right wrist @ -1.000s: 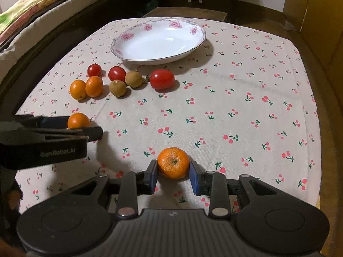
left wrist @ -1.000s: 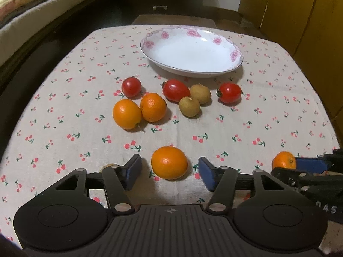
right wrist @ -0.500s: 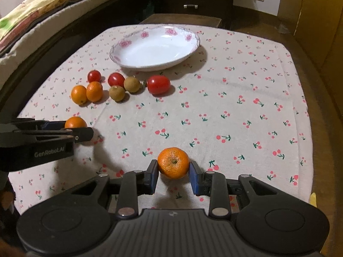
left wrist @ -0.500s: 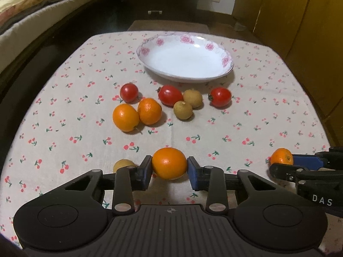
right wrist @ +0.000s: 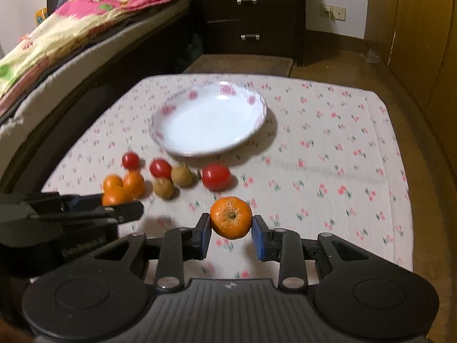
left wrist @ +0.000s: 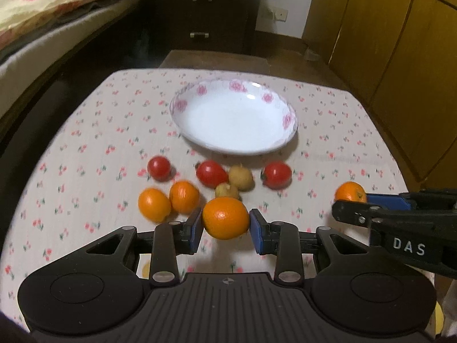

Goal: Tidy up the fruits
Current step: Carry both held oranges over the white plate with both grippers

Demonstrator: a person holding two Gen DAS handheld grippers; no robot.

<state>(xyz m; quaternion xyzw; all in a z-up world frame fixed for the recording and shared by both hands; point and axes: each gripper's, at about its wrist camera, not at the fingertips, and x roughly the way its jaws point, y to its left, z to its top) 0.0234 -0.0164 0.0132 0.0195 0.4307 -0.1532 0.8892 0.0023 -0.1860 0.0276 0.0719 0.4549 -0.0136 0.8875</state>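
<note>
Each gripper, the left gripper [left wrist: 225, 224] and the right gripper [right wrist: 231, 227], had its jaws pinched on a small orange, the left orange [left wrist: 225, 217] and the right orange [right wrist: 231, 221], held clear of the cloth, presumably bound for the empty plate [left wrist: 288, 120].

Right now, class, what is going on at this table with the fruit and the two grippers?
A person holds a gripper in each hand. The left gripper is shut on a smooth orange; the right gripper is shut on a mandarin. The white plate holds nothing yet. Three tomatoes, two small brown fruits and two oranges lie on the tablecloth near it.
</note>
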